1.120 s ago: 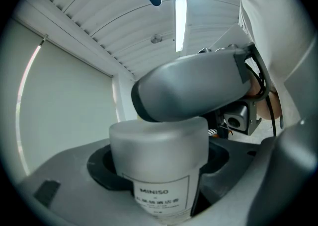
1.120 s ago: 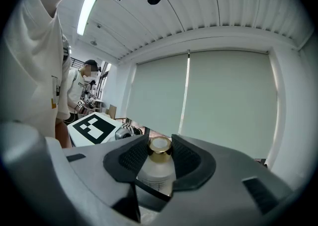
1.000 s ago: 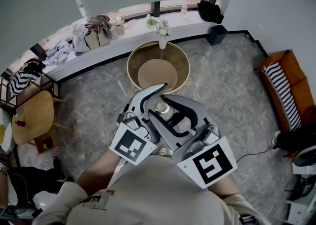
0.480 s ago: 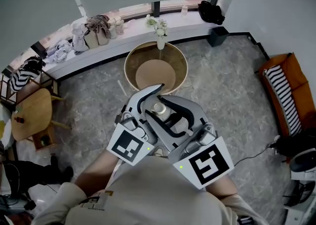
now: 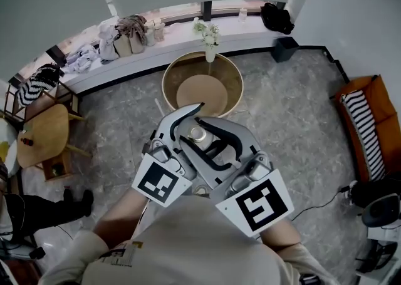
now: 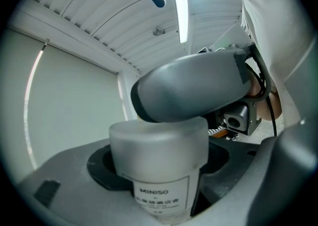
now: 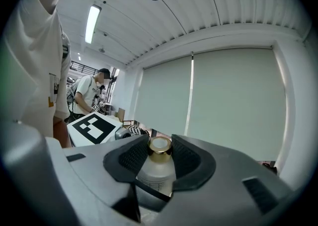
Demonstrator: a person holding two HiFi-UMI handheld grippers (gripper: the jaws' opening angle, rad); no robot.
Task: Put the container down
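The container is a frosted bottle (image 5: 200,134) with a gold cap (image 7: 160,144) and a printed label (image 6: 160,197). I hold it in front of my chest, high above the floor, with both grippers crossed around it. My left gripper (image 5: 190,128) is shut on the bottle's body, which sits between its black pads (image 6: 102,168) in the left gripper view. My right gripper (image 5: 211,141) is shut on the bottle's neck and cap, its ribbed pads (image 7: 133,156) pressing from both sides. One grey right jaw covers the cap in the left gripper view.
A round wooden table (image 5: 202,58) stands on the marbled floor below the grippers. A vase of flowers (image 5: 208,42) sits at its far edge. Behind runs a ledge with bags (image 5: 125,30). A small wooden table (image 5: 44,136) is left, an orange sofa (image 5: 369,127) right. A person (image 7: 92,96) stands in the background.
Both grippers stay closed around the bottle and have drifted slightly up in the head view. The room has shifted a little as the head moved.
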